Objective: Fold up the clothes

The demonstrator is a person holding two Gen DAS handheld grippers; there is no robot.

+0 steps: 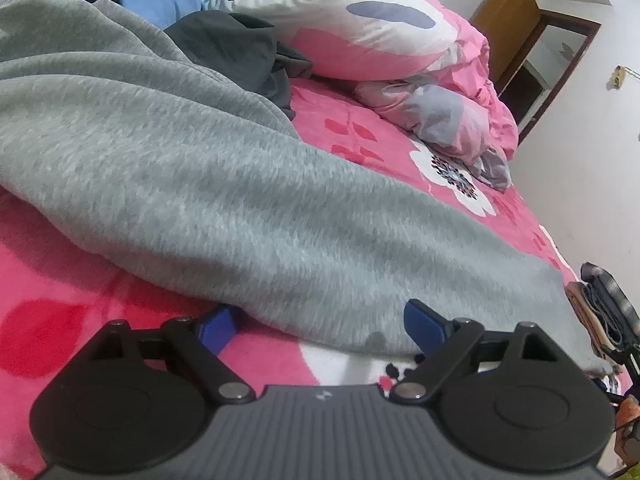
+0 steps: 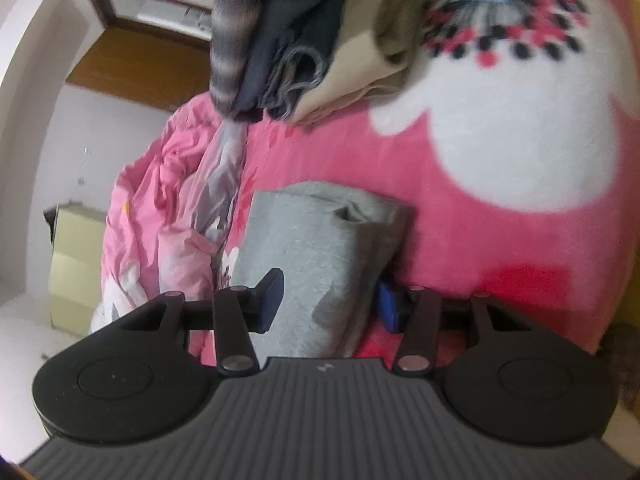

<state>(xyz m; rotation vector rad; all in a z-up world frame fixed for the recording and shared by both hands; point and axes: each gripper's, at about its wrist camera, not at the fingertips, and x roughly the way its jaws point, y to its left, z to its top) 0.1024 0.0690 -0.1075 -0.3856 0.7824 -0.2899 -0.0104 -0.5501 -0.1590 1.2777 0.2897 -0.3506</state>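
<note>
One fuzzy grey garment (image 1: pixel 224 184) on the pink floral blanket (image 1: pixel 60 280), between the spread jaws of two grippers, left (image 1: pixel 320 326) and right (image 2: pixel 328 300).

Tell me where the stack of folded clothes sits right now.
In the right wrist view, the stack of folded clothes lies at top centre on the pink floral blanket, beyond the grey sweatshirt and beside the crumpled pink duvet.
</note>
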